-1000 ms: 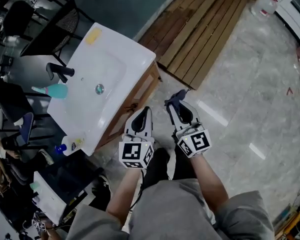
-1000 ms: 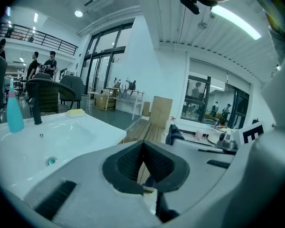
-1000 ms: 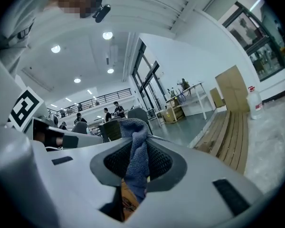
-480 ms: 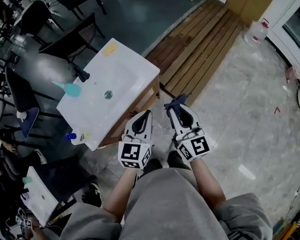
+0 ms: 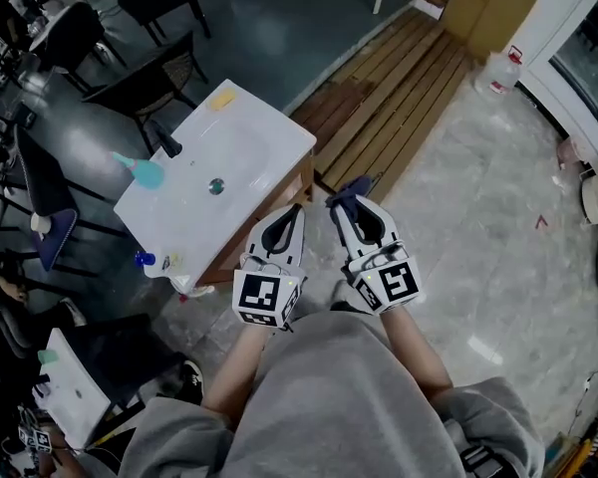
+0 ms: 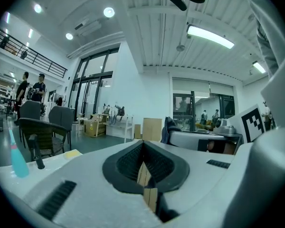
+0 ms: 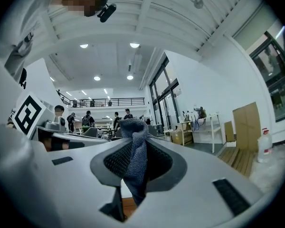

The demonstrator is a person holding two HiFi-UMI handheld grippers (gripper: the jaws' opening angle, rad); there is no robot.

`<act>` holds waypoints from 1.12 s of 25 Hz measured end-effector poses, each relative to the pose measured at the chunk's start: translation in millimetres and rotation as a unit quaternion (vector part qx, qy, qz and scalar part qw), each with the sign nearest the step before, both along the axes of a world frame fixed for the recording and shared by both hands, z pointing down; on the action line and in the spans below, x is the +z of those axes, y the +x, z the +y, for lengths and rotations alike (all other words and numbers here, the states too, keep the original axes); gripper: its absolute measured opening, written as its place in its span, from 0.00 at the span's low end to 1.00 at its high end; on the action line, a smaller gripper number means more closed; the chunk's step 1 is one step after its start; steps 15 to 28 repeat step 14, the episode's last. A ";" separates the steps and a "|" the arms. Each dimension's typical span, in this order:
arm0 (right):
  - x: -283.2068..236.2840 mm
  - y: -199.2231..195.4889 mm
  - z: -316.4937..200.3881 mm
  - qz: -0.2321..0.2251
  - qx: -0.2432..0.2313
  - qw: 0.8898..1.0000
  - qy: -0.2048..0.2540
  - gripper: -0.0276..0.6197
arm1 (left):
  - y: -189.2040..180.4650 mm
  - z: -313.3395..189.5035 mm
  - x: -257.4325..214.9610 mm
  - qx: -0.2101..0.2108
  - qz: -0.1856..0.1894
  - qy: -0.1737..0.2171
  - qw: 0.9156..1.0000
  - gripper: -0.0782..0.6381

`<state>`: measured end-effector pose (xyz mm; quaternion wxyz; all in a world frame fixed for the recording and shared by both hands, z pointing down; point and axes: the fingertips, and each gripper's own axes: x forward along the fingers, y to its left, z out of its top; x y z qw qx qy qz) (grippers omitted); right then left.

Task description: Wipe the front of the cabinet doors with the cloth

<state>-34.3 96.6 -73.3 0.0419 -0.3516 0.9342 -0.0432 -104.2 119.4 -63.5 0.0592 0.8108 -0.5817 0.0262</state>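
Observation:
A wooden cabinet under a white sink top stands left of centre in the head view; only a strip of its front shows. My right gripper is shut on a dark blue cloth, which bunches up between the jaws and sticks out past their tips. It hangs over the floor just right of the cabinet's corner. My left gripper is beside it, by the cabinet's front, jaws shut with nothing held. Neither gripper touches the cabinet.
On the sink top are a black tap, a teal bottle, a yellow sponge and a blue-capped bottle. Wooden decking lies behind, with a plastic jug. Dark chairs stand to the left, marble floor to the right.
The head view has pulled back and up, so the sink looks smaller and sits higher in the frame. Both grippers stay side by side near the cabinet's corner, cloth still held.

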 end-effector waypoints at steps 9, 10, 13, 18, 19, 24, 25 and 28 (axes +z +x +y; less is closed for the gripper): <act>-16.3 18.5 -2.0 0.003 -0.001 1.000 0.012 0.15 | 12.5 -0.2 -16.7 0.007 0.004 0.025 1.000 0.12; -18.0 23.6 -0.4 0.003 0.000 1.000 0.013 0.15 | 17.5 0.8 -18.9 0.008 0.004 0.028 1.000 0.12; -23.3 39.3 6.3 0.002 0.003 1.000 0.017 0.15 | 33.4 5.8 -24.5 0.014 0.004 0.032 0.999 0.12; -24.9 44.4 8.8 0.001 0.004 1.000 0.017 0.15 | 38.7 7.8 -26.2 0.015 0.004 0.033 0.999 0.12; -24.9 44.4 8.8 0.001 0.004 1.000 0.017 0.15 | 38.7 7.8 -26.2 0.015 0.004 0.033 0.999 0.12; -24.9 44.4 8.8 0.001 0.004 1.000 0.017 0.15 | 38.7 7.8 -26.2 0.015 0.004 0.033 0.999 0.12; -24.9 44.4 8.8 0.001 0.004 1.000 0.017 0.15 | 38.7 7.8 -26.2 0.015 0.004 0.033 0.999 0.12; -24.9 44.4 8.8 0.001 0.004 1.000 0.017 0.15 | 38.7 7.8 -26.2 0.015 0.004 0.033 0.999 0.12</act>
